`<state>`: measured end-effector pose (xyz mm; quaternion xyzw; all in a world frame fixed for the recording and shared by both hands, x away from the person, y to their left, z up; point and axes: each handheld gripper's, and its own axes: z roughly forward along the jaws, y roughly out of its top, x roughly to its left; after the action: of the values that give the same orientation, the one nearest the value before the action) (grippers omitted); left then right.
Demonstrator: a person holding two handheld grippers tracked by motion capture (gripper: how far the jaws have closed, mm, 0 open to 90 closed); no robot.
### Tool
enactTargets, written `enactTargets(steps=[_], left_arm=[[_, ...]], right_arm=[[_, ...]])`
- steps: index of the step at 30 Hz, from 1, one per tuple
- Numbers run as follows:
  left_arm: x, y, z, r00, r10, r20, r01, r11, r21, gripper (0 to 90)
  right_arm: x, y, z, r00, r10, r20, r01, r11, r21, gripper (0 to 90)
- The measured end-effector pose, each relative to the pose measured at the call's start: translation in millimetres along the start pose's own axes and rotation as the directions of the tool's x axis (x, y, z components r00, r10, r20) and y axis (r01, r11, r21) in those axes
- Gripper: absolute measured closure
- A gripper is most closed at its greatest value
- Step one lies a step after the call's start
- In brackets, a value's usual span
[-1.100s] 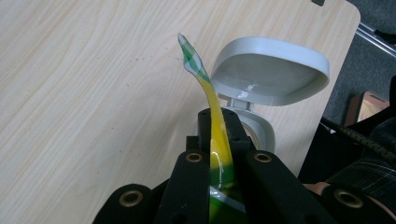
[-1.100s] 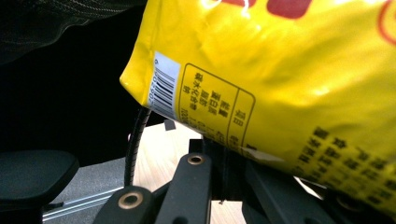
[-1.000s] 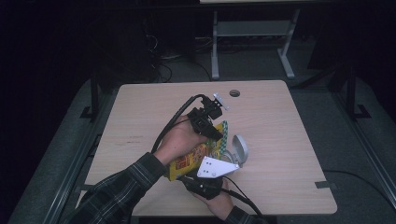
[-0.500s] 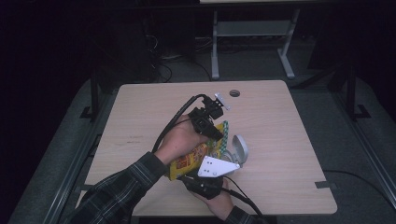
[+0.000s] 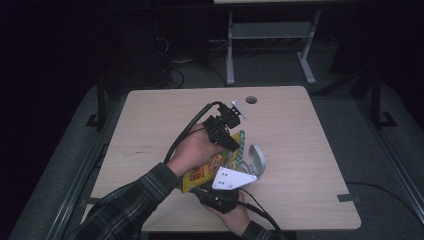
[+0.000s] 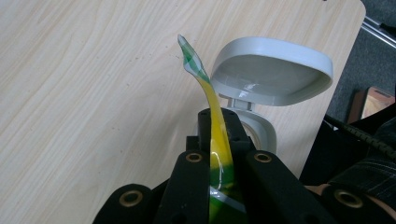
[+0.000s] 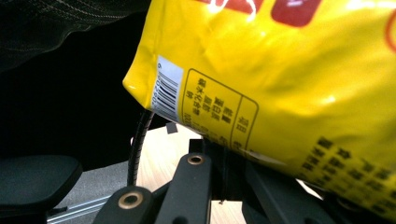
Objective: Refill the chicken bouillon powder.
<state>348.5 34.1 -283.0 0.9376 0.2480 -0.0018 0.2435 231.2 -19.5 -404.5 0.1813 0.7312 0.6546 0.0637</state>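
While the yellow snack bag (image 5: pixel 207 167) hangs between the two hands above the near half of the desk (image 5: pixel 150 120), it reads as a light, soft thing: glossy film that dents and creases wherever it is pinched and would probably slide out of a loose hold. Nearest the person, just inside the desk's near edge, the right tongs (image 5: pixel 218 196) are closed on the bag's lower seam, where the right gripper view shows the barcode corner (image 7: pixel 167 88) sagging over the black jaws. That flat, crimped seam is likely the best place to take it, since the puffed middle would only crush and the contents may be brittle. Farther in, toward the middle of the desk, the left tongs (image 5: pixel 231 144) are clamped on the opposite, green-checked top seam (image 6: pixel 192 58), and the left gripper view shows the thin film standing edge-on between the shut jaws and curling over at its tip. Just beyond and beside the bag, toward the desk's right edge, a small grey bin (image 6: pixel 254 126) stands with its hinged lid (image 6: pixel 271 70) tipped up. Any pull across the seam should be steady, as the film may tear suddenly.
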Motion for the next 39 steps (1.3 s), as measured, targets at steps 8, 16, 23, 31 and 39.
enactTargets(steps=[8,16,23,31,39], left_arm=[[0.7,-0.8,-0.2,1.0000,0.001,0.001,-0.001,1.0000,-0.006,89.8],[0.7,-2.0,-0.7,1.0000,-0.007,0.003,0.007,0.9999,-0.014,89.8],[0.8,-1.6,-0.3,1.0000,-0.004,0.004,0.004,0.9999,-0.011,89.8],[0.3,-0.9,0.1,1.0000,-0.001,0.004,0.001,1.0000,-0.007,89.8],[-0.1,-0.5,-0.1,1.0000,0.001,0.005,0.000,1.0000,-0.005,89.8]], right_arm=[[0.1,-0.1,0.0,1.0000,-0.002,0.000,0.002,1.000,0.002,90.0],[0.5,-0.2,0.3,1.0000,-0.006,-0.005,0.006,1.000,0.003,90.0],[0.9,-0.1,0.2,1.0000,-0.005,-0.004,0.005,1.000,0.002,90.0],[1.1,0.3,-0.1,1.0000,-0.003,-0.005,0.003,1.000,-0.002,90.0],[1.5,0.7,-0.2,1.0000,-0.003,-0.006,0.003,1.000,-0.003,90.0]])
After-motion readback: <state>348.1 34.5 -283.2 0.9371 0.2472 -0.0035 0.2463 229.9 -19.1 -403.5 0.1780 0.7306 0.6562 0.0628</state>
